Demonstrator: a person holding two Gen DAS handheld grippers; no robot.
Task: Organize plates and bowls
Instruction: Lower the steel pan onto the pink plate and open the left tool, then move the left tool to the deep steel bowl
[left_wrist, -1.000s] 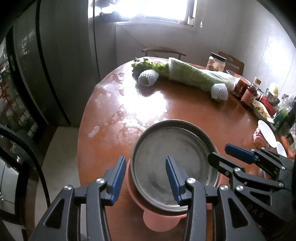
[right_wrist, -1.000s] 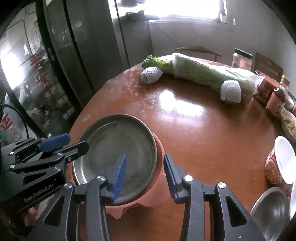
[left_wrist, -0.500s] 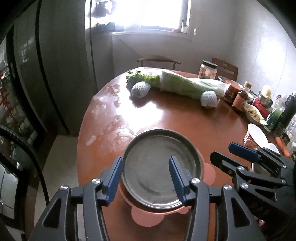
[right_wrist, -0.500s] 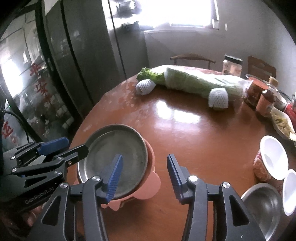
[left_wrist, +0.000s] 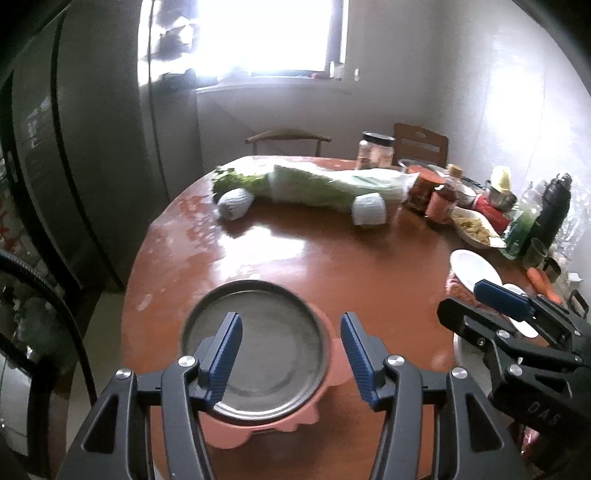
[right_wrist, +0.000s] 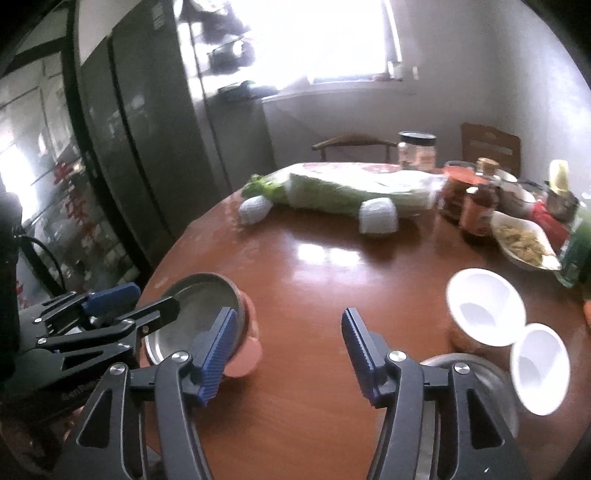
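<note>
Metal plate (left_wrist: 255, 349) sits stacked on the pink dish (left_wrist: 258, 430), both my grippers' jaws have just been opening, spread on nothing, so next I reach for the white bowls (right_wrist: 485, 310).

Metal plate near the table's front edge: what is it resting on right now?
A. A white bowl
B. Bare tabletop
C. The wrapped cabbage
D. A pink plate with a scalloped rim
D: the metal plate sits on top of the pink plate, whose scalloped rim sticks out around it; both tools are open and clear of it.
</note>
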